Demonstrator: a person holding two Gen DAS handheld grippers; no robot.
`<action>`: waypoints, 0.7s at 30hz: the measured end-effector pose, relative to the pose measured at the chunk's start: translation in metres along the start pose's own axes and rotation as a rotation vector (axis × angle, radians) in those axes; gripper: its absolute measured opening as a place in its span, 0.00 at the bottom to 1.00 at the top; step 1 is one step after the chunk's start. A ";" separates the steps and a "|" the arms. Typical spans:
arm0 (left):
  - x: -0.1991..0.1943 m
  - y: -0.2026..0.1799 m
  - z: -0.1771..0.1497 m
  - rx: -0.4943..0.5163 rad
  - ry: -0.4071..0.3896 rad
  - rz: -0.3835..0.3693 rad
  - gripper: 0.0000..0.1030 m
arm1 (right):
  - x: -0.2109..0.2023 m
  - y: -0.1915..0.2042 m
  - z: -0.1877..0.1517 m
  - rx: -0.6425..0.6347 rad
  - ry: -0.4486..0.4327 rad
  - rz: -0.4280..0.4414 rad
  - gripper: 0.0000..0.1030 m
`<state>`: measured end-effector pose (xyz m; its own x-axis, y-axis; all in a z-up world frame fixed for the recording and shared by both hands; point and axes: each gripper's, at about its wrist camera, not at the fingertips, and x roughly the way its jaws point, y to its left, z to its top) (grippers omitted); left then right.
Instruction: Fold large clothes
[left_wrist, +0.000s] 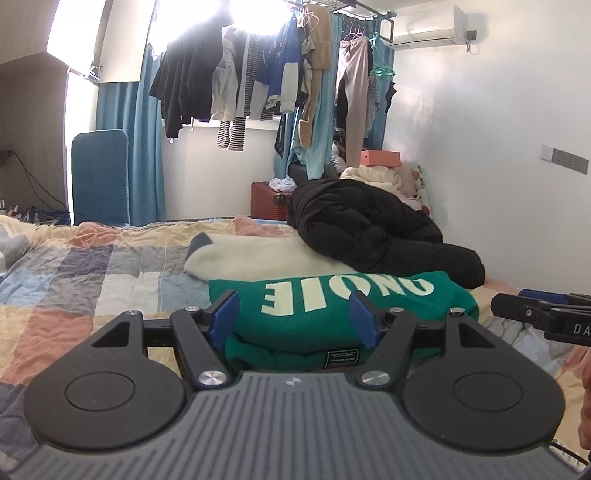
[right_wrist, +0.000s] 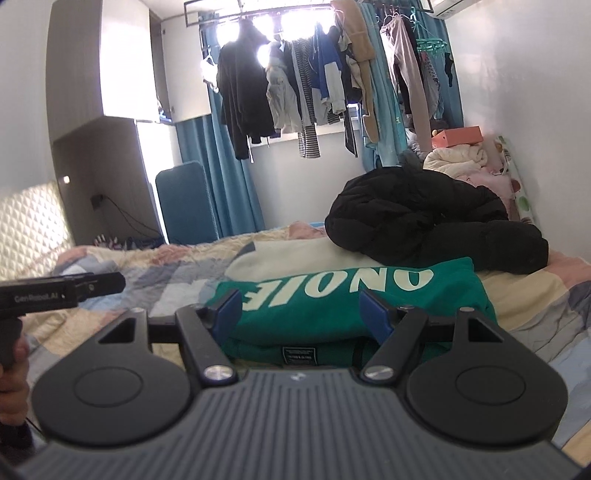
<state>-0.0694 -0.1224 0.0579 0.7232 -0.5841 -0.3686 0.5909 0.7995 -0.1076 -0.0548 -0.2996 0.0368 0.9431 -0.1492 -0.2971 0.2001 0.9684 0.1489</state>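
A green sweater (left_wrist: 332, 306) (right_wrist: 332, 299) with white letters lies folded on the plaid quilt (left_wrist: 92, 280) (right_wrist: 535, 295). My left gripper (left_wrist: 294, 315) stands open at its near edge. The blue pads (left_wrist: 226, 314) flank the fold without pressing it. My right gripper (right_wrist: 301, 314) is open too, and the same near edge with its dark label lies between its blue pads (right_wrist: 376, 314). In the left wrist view a black finger (left_wrist: 517, 308) of the right gripper reaches in from the right. In the right wrist view a hand holds the left gripper's body (right_wrist: 44, 291) at the left.
A black puffer jacket (left_wrist: 369, 229) (right_wrist: 424, 218) is heaped behind the sweater, with a white fleece garment (left_wrist: 251, 258) (right_wrist: 288, 258) beside it. Clothes hang on a rail (left_wrist: 258, 74) by the window. A red case (left_wrist: 269, 201) and a blue panel (left_wrist: 99, 177) stand past the bed.
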 end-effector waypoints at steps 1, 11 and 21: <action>0.001 0.001 -0.002 -0.006 0.005 -0.002 0.69 | 0.001 0.001 -0.002 -0.002 0.005 -0.002 0.71; 0.016 0.003 -0.012 -0.001 0.030 0.005 0.70 | 0.011 0.005 -0.012 -0.035 0.044 -0.034 0.71; 0.018 0.004 -0.012 -0.009 0.022 0.006 0.78 | 0.010 0.004 -0.016 -0.028 0.058 -0.066 0.71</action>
<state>-0.0589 -0.1279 0.0395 0.7185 -0.5763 -0.3893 0.5833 0.8042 -0.1139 -0.0489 -0.2944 0.0192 0.9112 -0.2017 -0.3593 0.2527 0.9623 0.1007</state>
